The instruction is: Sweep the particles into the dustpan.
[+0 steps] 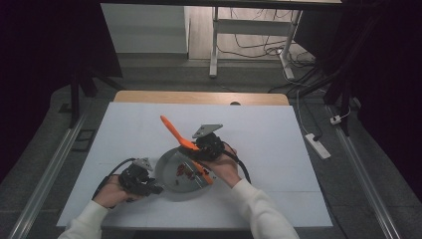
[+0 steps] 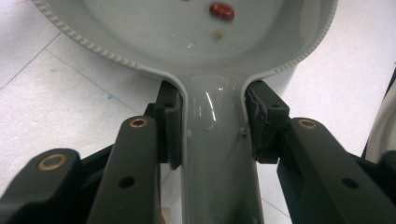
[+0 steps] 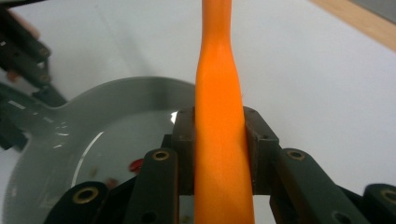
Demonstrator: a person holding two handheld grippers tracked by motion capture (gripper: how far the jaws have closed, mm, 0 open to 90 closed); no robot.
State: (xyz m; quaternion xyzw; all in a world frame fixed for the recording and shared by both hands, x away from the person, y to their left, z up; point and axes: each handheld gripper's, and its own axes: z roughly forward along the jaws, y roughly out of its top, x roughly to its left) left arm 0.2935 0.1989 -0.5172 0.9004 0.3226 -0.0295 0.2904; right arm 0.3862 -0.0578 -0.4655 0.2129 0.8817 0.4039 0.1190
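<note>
Grey pan [image 1: 181,172]: shallow, round, rim ribbed on the outside, glossy inside, lying near the front middle of the white table [image 1: 129,134]. Its flat handle [image 2: 217,154] is clamped between the pads of the left gripper [image 1: 149,186], jaws closed on both handle edges. A few small red pieces [image 1: 181,170] lie in the pan; what they are cannot be made out. Orange spatula [image 1: 175,132]: smooth, its handle rising up and away over the pan, gripped at the waist by the right gripper [image 1: 203,154], jaws closed on it. Its lower end by the pan's right rim is partly hidden by the gripper, its shape unclear.
</note>
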